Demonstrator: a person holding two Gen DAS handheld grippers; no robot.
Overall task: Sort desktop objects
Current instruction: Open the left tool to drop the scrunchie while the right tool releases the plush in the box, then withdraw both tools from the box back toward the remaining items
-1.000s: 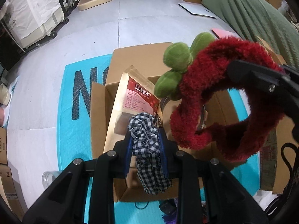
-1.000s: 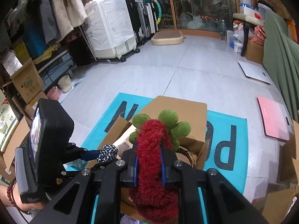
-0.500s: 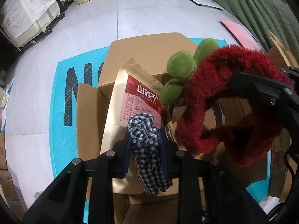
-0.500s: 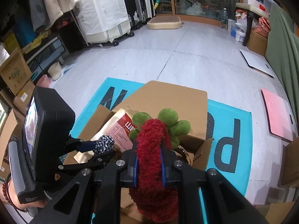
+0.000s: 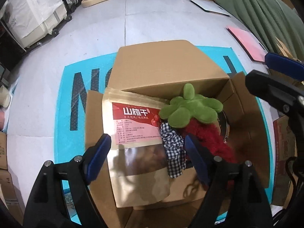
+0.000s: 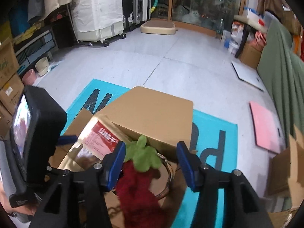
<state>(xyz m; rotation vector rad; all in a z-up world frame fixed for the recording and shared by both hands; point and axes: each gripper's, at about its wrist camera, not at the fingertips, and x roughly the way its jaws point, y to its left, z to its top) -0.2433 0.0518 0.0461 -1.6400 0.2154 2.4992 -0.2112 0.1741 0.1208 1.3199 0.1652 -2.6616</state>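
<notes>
An open cardboard box (image 5: pixel 171 70) stands on a teal mat. Inside it lie a gold snack bag with a red label (image 5: pixel 133 125), a black-and-white checked scrunchie (image 5: pixel 173 152) and a fuzzy red headband with green plush leaves (image 5: pixel 190 110). My left gripper (image 5: pixel 147 157) is open and empty just above the bag and scrunchie. My right gripper (image 6: pixel 151 163) is open and empty above the headband (image 6: pixel 136 186), which lies in the box (image 6: pixel 152 114) beside the bag (image 6: pixel 100 138). A metal ring (image 6: pixel 169 171) shows under the headband.
The teal mat (image 6: pixel 214 142) has large dark letters. A pink board (image 6: pixel 264 127) and a white board (image 6: pixel 247 74) lie on the grey floor to the right. Cardboard boxes (image 6: pixel 7 79) stack at the left. A green cloth (image 5: pixel 266 13) hangs at the right.
Both grippers have opened. The checked scrunchie has dropped from my left gripper and the red headband from my right gripper; both now lie in the box.
</notes>
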